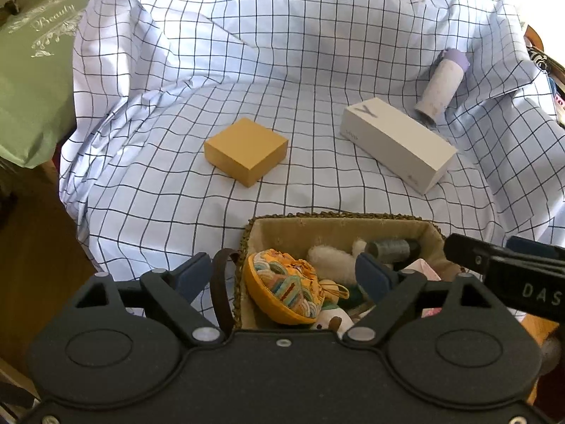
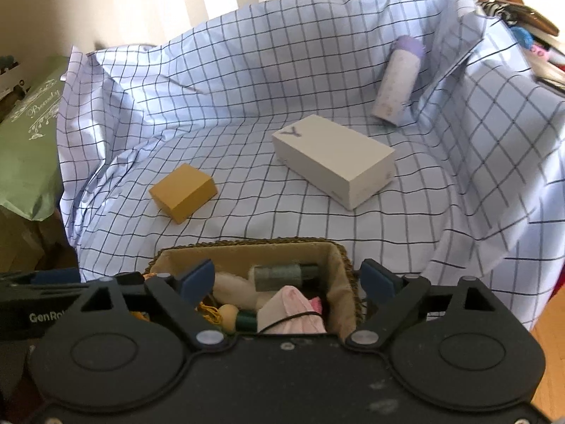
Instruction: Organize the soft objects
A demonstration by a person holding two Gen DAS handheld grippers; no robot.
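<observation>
1. Left gripper (image 1: 284, 275) has its jaws spread wide with nothing pressed between the blue pads; it hangs over the left end of a woven basket (image 1: 243, 247), one pad outside the rim by a brown strap handle (image 1: 220, 282).
2. Right gripper (image 2: 287, 281) is likewise wide apart and holds nothing, poised above the same basket's right end (image 2: 344, 258); its right pad sits outside the basket wall.
3. Inside the basket lie the soft things: a patterned orange drawstring pouch (image 1: 286, 282), a white plush toy (image 1: 333, 259), a grey rolled piece (image 2: 279, 275) and a pink fabric item with a black cord (image 2: 293, 309).
4. Beyond the basket, on a blue checked cloth (image 1: 247, 70), sits a small tan box (image 1: 245, 150), well apart from a long white box (image 1: 395, 141).
5. Just behind the white box a pale bottle with a purple cap (image 1: 439, 84) lies on its side.
6. At the far left edge rests a green bag printed "Beauty" (image 1: 31, 77).
</observation>
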